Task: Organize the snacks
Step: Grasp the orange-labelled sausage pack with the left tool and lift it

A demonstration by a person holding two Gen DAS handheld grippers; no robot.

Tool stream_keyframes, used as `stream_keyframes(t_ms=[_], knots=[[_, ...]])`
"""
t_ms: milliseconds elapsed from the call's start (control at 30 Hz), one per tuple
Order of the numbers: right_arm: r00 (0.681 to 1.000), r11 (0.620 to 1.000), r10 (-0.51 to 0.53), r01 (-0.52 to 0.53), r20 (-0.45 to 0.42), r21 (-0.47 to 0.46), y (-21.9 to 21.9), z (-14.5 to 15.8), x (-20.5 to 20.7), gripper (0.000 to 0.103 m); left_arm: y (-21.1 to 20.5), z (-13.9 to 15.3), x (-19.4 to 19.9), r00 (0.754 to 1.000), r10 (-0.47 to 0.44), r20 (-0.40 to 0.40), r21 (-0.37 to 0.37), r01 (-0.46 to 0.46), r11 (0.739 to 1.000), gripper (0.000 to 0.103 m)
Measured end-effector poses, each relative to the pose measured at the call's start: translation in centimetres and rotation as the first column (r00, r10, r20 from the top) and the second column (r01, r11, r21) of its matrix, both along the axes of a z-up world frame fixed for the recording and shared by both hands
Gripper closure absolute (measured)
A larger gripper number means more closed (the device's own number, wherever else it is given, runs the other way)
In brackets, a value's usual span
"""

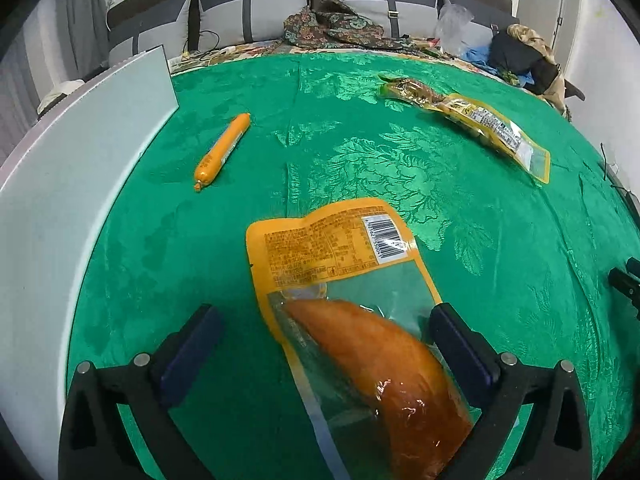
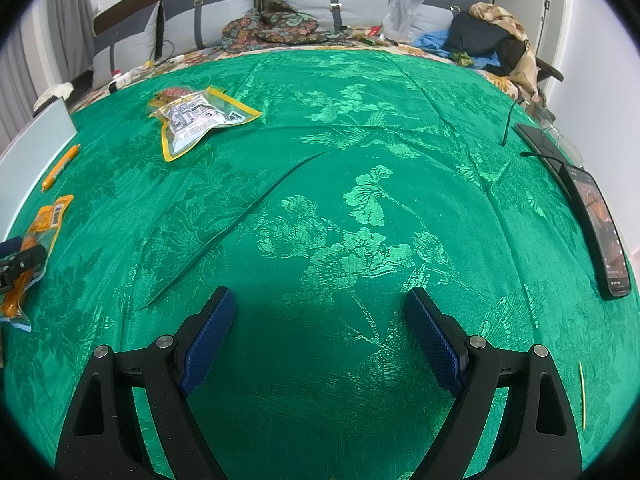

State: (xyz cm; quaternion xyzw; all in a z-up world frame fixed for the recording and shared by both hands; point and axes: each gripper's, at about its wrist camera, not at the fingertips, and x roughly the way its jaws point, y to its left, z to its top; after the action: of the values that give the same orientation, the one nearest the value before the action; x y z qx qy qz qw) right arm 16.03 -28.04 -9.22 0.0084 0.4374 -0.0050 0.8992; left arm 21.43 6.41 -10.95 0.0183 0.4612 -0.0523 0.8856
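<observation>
A yellow and clear pack with a large orange drumstick-like snack (image 1: pixel 360 320) lies on the green cloth (image 1: pixel 360 168) between the fingers of my open left gripper (image 1: pixel 324 320); its right finger (image 1: pixel 460 344) is close to the pack. The same pack shows at the far left of the right wrist view (image 2: pixel 32 240). An orange sausage stick (image 1: pixel 222 146) lies far left. Two yellow packs (image 1: pixel 480 124) lie far right, also seen in the right wrist view (image 2: pixel 192 118). My right gripper (image 2: pixel 320 320) is open and empty over bare cloth.
A white box or bin (image 1: pixel 80 168) stands along the left edge. Two phones (image 2: pixel 600 224) with cables lie at the right edge in the right wrist view. A thin yellow stick (image 2: pixel 582 396) lies near right. Pillows and clothes lie behind the cloth.
</observation>
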Motion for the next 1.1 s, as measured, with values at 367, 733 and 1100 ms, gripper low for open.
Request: stream_keyframes(t_ms=[367,733,1100], knots=[[1.0,1.0,0.0,0.0,0.0,0.0,-0.1,0.0,0.0,0.013,1.1,-0.1,0.2,1.0,-0.021,-0.006,-0.002,0.021,1.0,0.0],[1.0,1.0,0.0,0.0,0.0,0.0,0.0,0.0,0.0,0.013,1.1,-0.2,0.4,0.999,-0.047,0.006,-0.006,0.047,0.999,0.0],[0.996,0.996,0.087,-0.087,0.022,-0.006,0.3,2.4,2.6,0.016,1.0,-0.2,0.3,0.999,-0.044,0.009,-0.004,0.044,0.999,0.0]])
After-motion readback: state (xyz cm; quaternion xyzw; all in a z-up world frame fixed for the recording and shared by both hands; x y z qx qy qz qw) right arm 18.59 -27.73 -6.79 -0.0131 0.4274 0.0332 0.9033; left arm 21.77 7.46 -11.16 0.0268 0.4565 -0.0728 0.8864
